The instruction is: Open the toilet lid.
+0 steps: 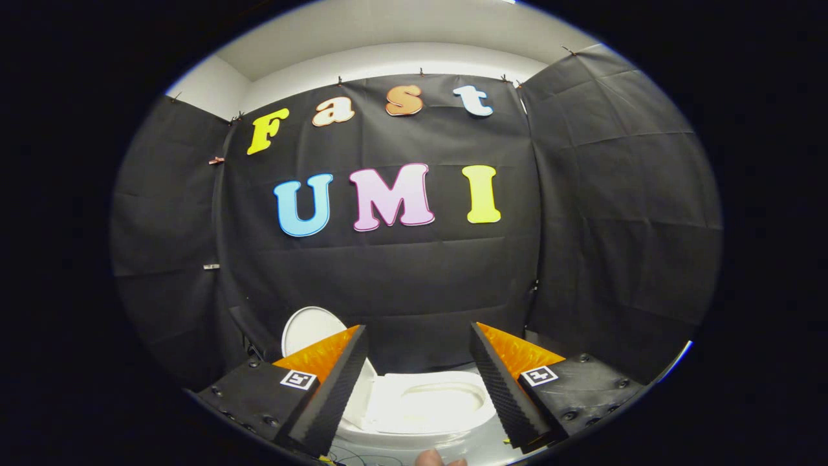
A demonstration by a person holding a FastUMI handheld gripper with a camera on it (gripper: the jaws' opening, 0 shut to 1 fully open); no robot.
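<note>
- At the very bottom, below the gap between the fingers, a small part of a person's hand [440, 459] pokes into view; how it is posed cannot be told.
- The gripper [418, 382] has its two fingers spread wide apart, with nothing between the ridged black pads [336, 391] and nothing touching them.
- Each finger has an orange wedge on its outer side and a black base plate carrying a small square black-and-white marker [298, 379].
- Seen through the gap between the fingers, just ahead and below them, sits the white toilet [427, 414], its bowl opening facing up.
- The seat ring [435, 388] lies flat around the bowl; the inside of the bowl looks pale and bare.
- The toilet lid [309, 329] stands raised at the left rear of the bowl, rising behind the left finger's orange wedge, which covers its lower part. Its rounded white face is turned toward the bowl, so the lid is already up.
- The lid is well apart from both pads; the gripper holds nothing.
- Thin dark cables [362, 457] lie on the pale floor in front of the toilet base, near the left finger's tip.
- Behind the toilet hangs the black cloth wall [401, 272], pinned along its top edge with small clips.
- Above the cloth runs a white wall [388, 61].
</note>
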